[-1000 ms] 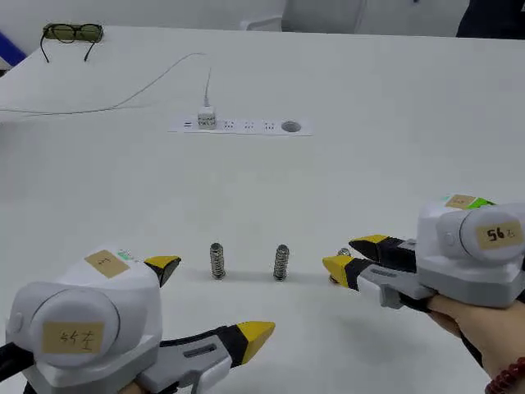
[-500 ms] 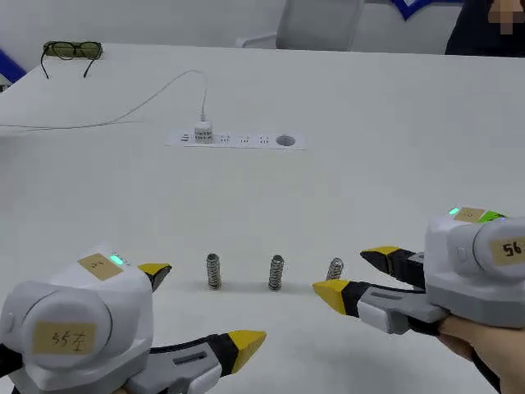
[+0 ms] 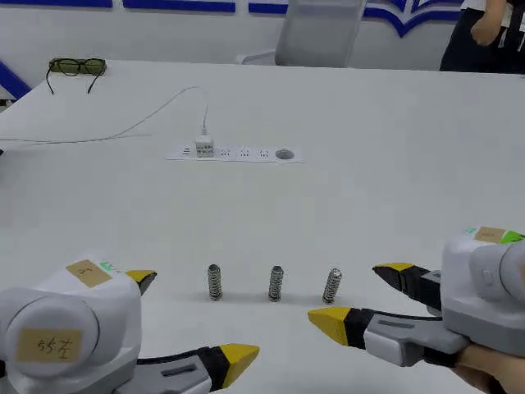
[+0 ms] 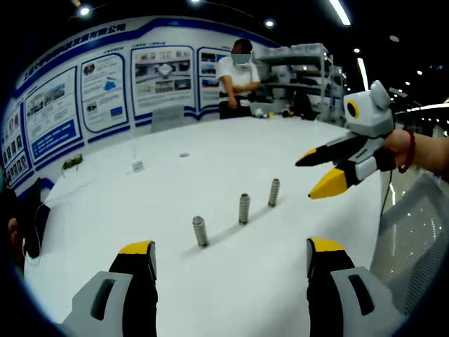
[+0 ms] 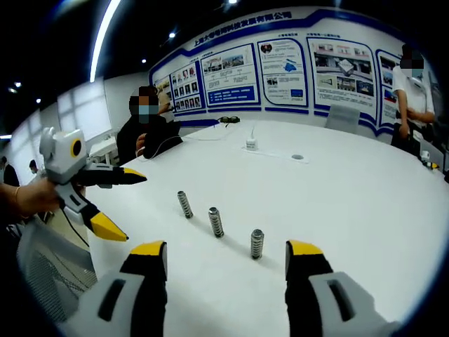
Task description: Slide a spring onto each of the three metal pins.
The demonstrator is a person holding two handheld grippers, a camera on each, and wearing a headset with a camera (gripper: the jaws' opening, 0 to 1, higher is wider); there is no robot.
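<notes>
Three upright pins stand in a row on the white table, each with a spring around it: the left spring [image 3: 215, 282], the middle spring [image 3: 276, 283] and the right spring [image 3: 331, 286]. The same row shows in the left gripper view [image 4: 243, 208] and in the right gripper view [image 5: 216, 222]. My left gripper [image 3: 190, 317] hangs open at the lower left, short of the left spring, with nothing between its yellow tips. My right gripper [image 3: 367, 297] is open too, just right of the right spring and clear of it. Each gripper appears in the other's view: the right gripper [image 4: 321, 170], the left gripper [image 5: 118, 205].
A white power strip [image 3: 235, 153] with a plugged charger and its cable lies mid-table. Dark glasses [image 3: 75, 66] rest at the far left corner. A grey chair [image 3: 318, 33] stands behind the table. People stand or sit beyond the table edges [image 5: 149, 126].
My right gripper has drawn back to the right, away from the right pin, which now shows its spring in the open. The head camera has tilted up.
</notes>
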